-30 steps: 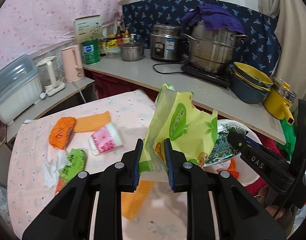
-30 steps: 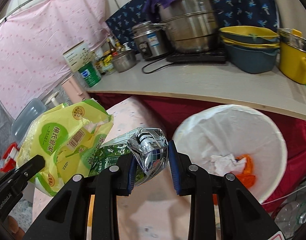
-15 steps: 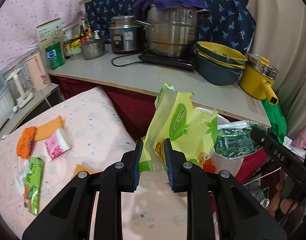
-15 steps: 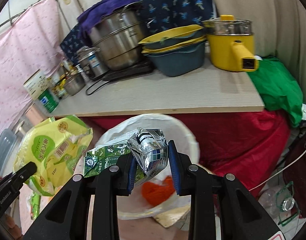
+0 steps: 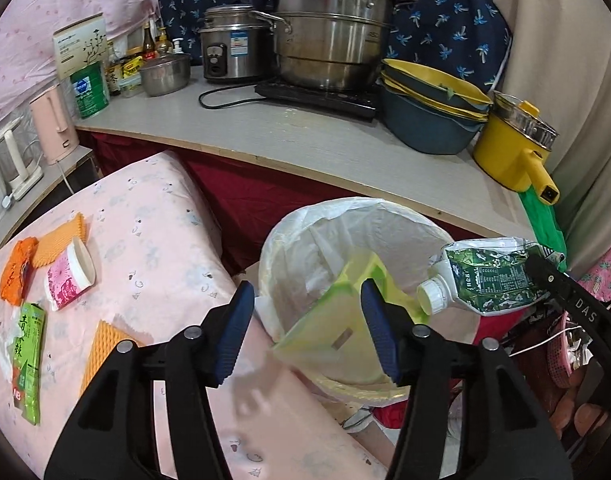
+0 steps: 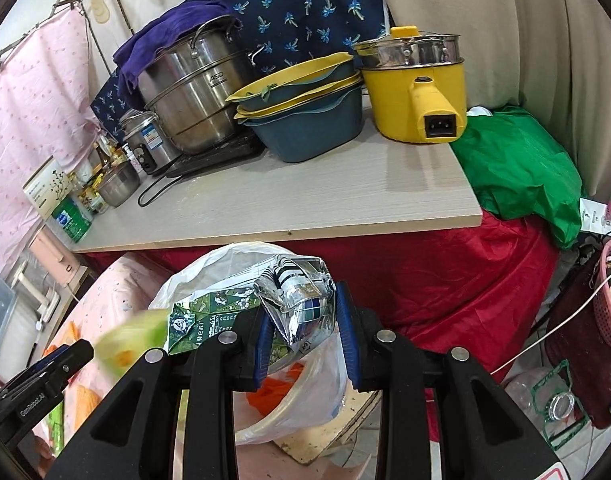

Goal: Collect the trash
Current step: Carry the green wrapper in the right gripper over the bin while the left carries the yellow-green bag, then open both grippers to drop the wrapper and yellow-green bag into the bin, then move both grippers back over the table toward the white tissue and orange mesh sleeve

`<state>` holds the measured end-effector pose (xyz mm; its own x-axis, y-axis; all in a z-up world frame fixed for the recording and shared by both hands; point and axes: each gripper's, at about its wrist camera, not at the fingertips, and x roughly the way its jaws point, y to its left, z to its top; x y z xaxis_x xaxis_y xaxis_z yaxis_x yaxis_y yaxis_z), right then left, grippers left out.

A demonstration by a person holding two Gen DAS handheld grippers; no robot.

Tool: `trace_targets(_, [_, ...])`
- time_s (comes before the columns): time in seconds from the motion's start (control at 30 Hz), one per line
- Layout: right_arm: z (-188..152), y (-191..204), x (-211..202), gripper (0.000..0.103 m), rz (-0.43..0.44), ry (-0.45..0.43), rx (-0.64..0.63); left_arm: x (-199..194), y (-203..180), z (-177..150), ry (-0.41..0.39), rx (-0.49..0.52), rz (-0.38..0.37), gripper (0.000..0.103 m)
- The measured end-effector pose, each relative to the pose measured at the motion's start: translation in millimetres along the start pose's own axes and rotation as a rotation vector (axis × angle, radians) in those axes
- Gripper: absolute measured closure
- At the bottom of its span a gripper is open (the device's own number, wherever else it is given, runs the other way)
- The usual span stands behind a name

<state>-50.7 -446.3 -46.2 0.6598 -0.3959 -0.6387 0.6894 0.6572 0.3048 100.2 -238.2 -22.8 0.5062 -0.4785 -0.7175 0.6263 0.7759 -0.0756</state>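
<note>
Left of the left claw [image 5: 305,332], the pink-clothed table [image 5: 157,248] carries a pink paper cup [image 5: 70,279] on its side, an orange wrapper [image 5: 15,276], two orange foam nets [image 5: 61,236] and a green packet [image 5: 27,364]. Beyond the claw, the wooden counter [image 5: 305,136] bears a steel steamer pot [image 5: 329,52], rice cooker [image 5: 229,54], stacked basins [image 5: 429,120], a yellow electric pot [image 5: 513,148] and a green tin [image 5: 89,90].

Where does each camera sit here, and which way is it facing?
Left wrist: on the left gripper, open, looking down into the white-lined bin at the yellow-green bag; the right gripper's finger shows at right.
Right wrist: on the right gripper, shut on the green pouch, facing the counter; the left gripper's tip shows lower left.
Shared: bin, pouch, counter.
</note>
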Motion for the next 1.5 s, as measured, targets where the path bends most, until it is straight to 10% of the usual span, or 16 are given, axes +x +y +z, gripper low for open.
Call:
trace_targets(0.43, [-8, 47, 25, 0.073, 0.048, 0.050, -0.076, -6, 42, -6, 0.005, -0.066, 0.049, 0.050])
trace_targets(0.6, [-10, 68, 30, 0.054, 0.048, 0.047, -0.106, -10, 56, -11, 0.006, -0.081, 0.072, 0.046])
trace_targets(1.5, [-50, 197, 7, 0.052, 0.201, 0.071, -0.281, -70, 193, -54, -0.038, -0.295, 0.235, 0.036])
